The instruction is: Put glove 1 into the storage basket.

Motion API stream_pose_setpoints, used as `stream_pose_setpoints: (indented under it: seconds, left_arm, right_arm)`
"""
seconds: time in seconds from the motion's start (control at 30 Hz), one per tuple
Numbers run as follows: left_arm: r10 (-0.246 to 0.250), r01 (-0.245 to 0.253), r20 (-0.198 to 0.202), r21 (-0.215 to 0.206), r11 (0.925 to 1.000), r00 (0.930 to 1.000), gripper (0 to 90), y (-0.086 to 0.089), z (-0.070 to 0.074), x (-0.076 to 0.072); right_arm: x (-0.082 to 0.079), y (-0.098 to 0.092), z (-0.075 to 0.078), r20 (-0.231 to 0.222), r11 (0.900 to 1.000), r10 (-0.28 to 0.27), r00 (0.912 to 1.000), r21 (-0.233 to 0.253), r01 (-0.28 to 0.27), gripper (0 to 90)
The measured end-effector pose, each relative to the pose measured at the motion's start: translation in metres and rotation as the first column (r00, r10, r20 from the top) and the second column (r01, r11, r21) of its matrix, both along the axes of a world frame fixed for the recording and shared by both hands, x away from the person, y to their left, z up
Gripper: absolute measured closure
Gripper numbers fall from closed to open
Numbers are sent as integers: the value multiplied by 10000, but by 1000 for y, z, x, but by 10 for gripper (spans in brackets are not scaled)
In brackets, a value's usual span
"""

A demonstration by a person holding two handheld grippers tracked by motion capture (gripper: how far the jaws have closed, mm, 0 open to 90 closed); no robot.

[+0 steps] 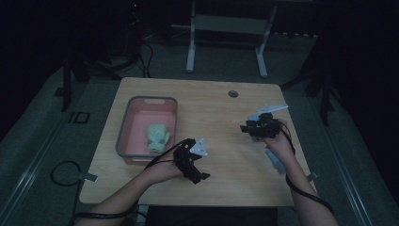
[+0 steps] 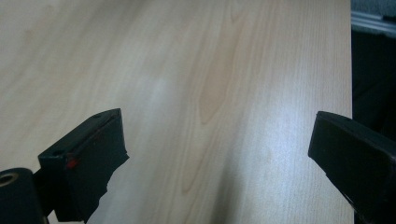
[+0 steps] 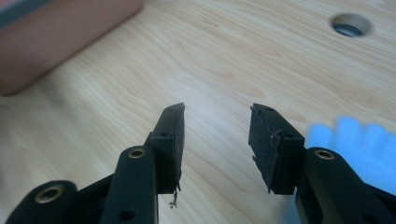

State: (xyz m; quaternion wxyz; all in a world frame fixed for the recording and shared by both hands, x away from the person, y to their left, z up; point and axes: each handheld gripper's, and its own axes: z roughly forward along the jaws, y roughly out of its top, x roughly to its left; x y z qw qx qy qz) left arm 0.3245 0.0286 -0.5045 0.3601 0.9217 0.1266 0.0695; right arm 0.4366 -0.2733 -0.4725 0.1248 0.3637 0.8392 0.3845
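- Two grippers work over one table (image 1: 221, 117), the largest thing we see, its wood bare in the middle with a cable hole (image 1: 233, 93) near the far edge.
- We see a bin (image 1: 124, 125), grey-rimmed and pink inside, on the table's left half; a green toy (image 1: 157, 136) lies in its near right corner, alone in there.
- Our left gripper (image 1: 199, 175) hovers just right of the bin, jaws spread wide and empty over bare wood; we judge it has let go or readies a reach.
- Our right gripper (image 1: 244, 128) points left toward the bin, jaws parted halfway, holding nothing.
- We spot a blue thing (image 1: 274, 160) near the right hand; blurred, so we cannot tell what it is.
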Motion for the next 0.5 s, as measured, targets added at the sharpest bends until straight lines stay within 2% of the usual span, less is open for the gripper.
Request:
stream_pose_setpoints:
  seconds: [0.03, 0.1, 0.13, 0.2, 0.3, 0.37, 0.5]
  left_arm:
    - [-33, 33, -32, -2, 10000, 10000, 44, -2, -3, -1]
    - [-77, 77, -79, 12, 10000, 9999, 44, -3, -6, -3]
    - [-112, 112, -21, 56, 9999, 9999, 44, -5, -13, -5]
    - [-93, 94, -163, 54, 9999, 9998, 44, -6, -19, -6]
    - [-64, 65, -124, 85, 9999, 9999, 44, -6, -24, -8]
    - [15, -13, -175, 99, 10000, 9998, 44, -4, -31, -11]
    - [92, -91, -94, 112, 9999, 9999, 44, -2, -39, -14]
  right_arm:
    - [1, -9, -3, 15, 9998, -204, 9998, -87, 204, 559]
    - [1, -9, -3, 15, 9998, -204, 9998, -87, 204, 559]
    - [2, -14, -5, 76, 9993, -331, 9994, -171, 332, 565]
    - [5, -27, -9, 167, 9969, -695, 9974, -368, 701, 595]
    - [7, -35, -11, 182, 9947, -935, 9955, -402, 941, 611]
    - [15, -48, -16, 106, 9891, -1406, 9900, -417, 1410, 629]
    - [21, -54, -20, 84, 9860, -1572, 9875, -550, 1574, 633]
